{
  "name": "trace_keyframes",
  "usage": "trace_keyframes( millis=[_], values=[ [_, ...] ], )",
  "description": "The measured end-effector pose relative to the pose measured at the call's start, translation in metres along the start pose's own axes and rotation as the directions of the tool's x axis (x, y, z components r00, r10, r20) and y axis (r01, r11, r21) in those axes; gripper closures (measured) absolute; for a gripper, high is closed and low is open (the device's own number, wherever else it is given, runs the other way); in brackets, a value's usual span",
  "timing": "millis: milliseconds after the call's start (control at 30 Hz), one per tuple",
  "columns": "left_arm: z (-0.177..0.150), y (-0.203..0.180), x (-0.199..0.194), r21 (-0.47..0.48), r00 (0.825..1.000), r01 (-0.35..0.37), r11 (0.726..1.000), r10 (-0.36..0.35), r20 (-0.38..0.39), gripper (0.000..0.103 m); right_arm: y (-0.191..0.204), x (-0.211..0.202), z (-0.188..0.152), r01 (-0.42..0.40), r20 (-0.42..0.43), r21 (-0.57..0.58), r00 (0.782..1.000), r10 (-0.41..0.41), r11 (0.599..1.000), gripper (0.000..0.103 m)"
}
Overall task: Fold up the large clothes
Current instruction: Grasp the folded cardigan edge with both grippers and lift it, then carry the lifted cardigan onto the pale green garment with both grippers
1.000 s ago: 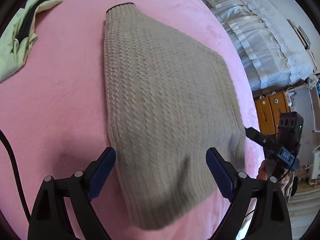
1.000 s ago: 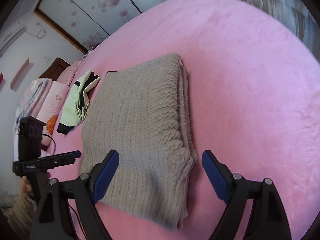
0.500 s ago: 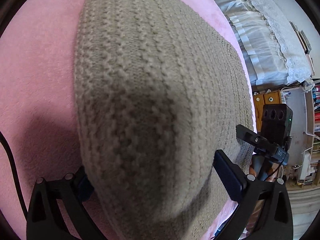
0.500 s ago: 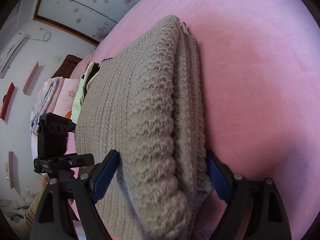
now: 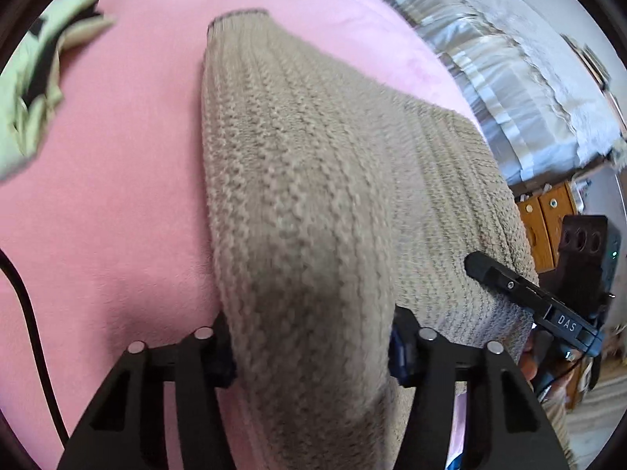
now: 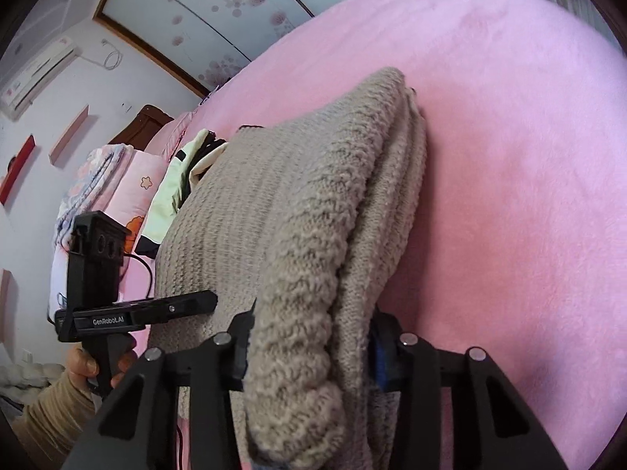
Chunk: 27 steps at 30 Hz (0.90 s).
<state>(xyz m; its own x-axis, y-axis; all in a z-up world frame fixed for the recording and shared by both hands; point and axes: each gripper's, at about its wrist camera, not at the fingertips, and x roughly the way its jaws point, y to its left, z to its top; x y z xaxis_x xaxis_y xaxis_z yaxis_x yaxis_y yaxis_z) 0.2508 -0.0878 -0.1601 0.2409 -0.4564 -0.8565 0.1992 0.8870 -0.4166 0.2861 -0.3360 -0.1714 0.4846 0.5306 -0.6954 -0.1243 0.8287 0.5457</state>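
One beige knit sweater [image 5: 313,180], already folded into a thick pad of several layers, lies on the pink bed [image 5: 117,196] and fills the centre of both wrist views. Its near edge is bunched up between both sets of fingers. It looks soft, bulky and fairly heavy for a garment. The chunky ribbing should give the pads good friction, but the layers are likely to slide over one another and sag if only the top one is caught. The safest hold, I judge, is the one being taken: the full stack at the two near corners, so the fold travels as one piece.

The left gripper [image 5: 313,356] has just been closing, and its fingers now pinch the folded edge at the bottom of its frame, with knit bulging between the pads. The right gripper [image 6: 309,352] has also just been closing. Its fingers are clamped on the rolled stack of layers at the other corner, low in its own view.

Two grippers are in play, each visible in the other's camera. Beyond the sweater, one pale green garment [image 5: 35,78] lies at the upper left of the left wrist view, apart from the sweater. One hand [image 6: 84,364] in a tan sleeve shows at the lower left of the right wrist view.
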Motion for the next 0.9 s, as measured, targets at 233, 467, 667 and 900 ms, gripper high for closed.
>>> trace_keyframes(
  millis=[233,467,667,900],
  values=[
    [-0.035,-0.005,-0.065,0.084,1.0,-0.012,0.996,0.01,0.024,0.053,0.055,-0.037,-0.023,0.014,0.014,-0.053,1.0,-0.013,0.999,0.063],
    [-0.066,0.043,-0.159,0.068,0.997,-0.003,0.998,-0.002,0.08,0.053,0.136,-0.05,-0.042,-0.038,0.009,-0.131,0.999,0.039,0.991,0.064],
    [-0.057,0.1,-0.239,0.049,0.984,-0.082,0.995,0.073,0.16,0.053,0.226,-0.021,-0.017,-0.104,-0.006,-0.24,0.994,0.106,0.965,0.064],
    [0.023,0.179,-0.3,0.084,0.951,-0.214,0.973,0.187,0.246,0.053,0.32,0.049,0.052,-0.116,-0.002,-0.34,0.992,0.123,0.933,0.064]
  ],
)
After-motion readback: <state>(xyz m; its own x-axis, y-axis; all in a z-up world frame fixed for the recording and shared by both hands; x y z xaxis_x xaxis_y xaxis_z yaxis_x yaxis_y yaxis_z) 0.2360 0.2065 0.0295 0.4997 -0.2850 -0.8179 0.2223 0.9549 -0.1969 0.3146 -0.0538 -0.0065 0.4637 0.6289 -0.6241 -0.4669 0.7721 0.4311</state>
